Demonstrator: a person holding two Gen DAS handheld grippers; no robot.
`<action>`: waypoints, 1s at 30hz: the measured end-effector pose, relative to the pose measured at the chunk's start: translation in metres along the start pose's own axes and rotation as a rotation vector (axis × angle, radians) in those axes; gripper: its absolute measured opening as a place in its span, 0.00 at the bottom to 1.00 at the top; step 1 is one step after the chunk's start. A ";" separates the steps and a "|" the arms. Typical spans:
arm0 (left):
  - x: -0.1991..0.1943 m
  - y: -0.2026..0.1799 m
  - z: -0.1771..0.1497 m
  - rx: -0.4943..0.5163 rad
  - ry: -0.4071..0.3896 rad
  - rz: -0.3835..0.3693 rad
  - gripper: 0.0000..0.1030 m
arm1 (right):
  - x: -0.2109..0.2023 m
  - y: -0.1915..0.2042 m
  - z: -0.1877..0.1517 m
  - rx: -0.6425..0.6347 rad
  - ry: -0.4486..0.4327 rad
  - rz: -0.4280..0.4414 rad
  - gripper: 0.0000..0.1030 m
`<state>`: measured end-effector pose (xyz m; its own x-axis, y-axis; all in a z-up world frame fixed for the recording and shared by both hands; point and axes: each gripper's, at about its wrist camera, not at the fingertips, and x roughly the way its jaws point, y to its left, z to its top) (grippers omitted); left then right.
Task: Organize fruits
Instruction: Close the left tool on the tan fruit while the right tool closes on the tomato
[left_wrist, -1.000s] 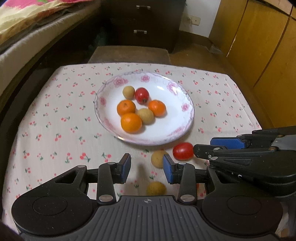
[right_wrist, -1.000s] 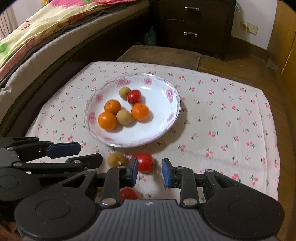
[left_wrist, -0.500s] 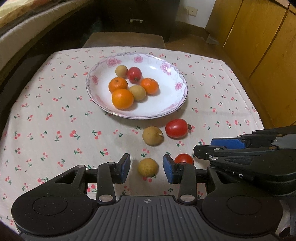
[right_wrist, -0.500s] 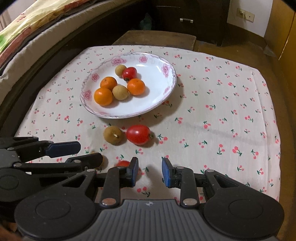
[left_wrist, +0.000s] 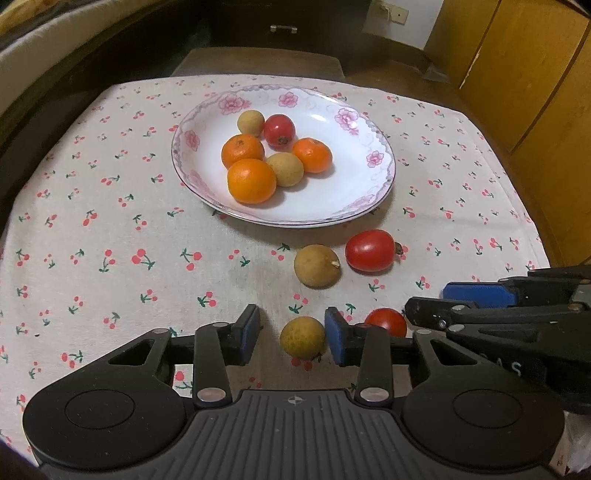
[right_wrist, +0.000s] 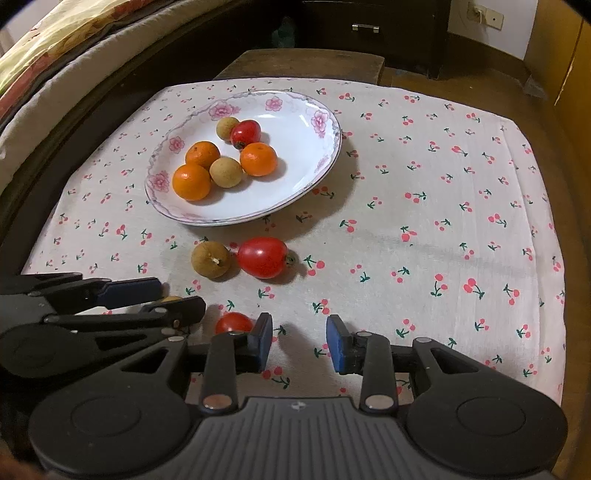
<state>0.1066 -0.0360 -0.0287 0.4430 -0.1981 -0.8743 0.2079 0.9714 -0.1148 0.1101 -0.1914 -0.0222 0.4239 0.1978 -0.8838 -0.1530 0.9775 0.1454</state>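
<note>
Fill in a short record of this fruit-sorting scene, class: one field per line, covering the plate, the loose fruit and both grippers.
Plate contents: floral plate holds three oranges, two longans, one red tomato
Loose on cloth: large tomato, stemmed longan, small tomato, near longan
Left gripper: open, jaws just closing, near longan between its fingers, beside the right one
Right gripper: open, jaws just widening, nothing between its fingers, small tomato just left
Surface: cherry-print cloth

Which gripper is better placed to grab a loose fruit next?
Left. The left gripper already brackets the near longan; the right gripper has only cloth between its fingers.
</note>
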 end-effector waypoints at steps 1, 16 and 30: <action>0.000 -0.001 0.000 0.003 -0.002 -0.001 0.42 | 0.000 0.000 0.001 0.000 0.000 0.001 0.32; -0.015 0.006 -0.008 0.025 -0.009 0.017 0.32 | -0.002 0.009 0.004 -0.009 -0.018 0.024 0.33; -0.019 0.014 -0.008 0.008 -0.016 0.013 0.32 | -0.005 0.019 0.008 -0.018 -0.038 0.055 0.39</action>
<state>0.0940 -0.0178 -0.0174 0.4596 -0.1872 -0.8681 0.2092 0.9729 -0.0991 0.1122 -0.1732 -0.0117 0.4482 0.2540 -0.8571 -0.1927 0.9637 0.1849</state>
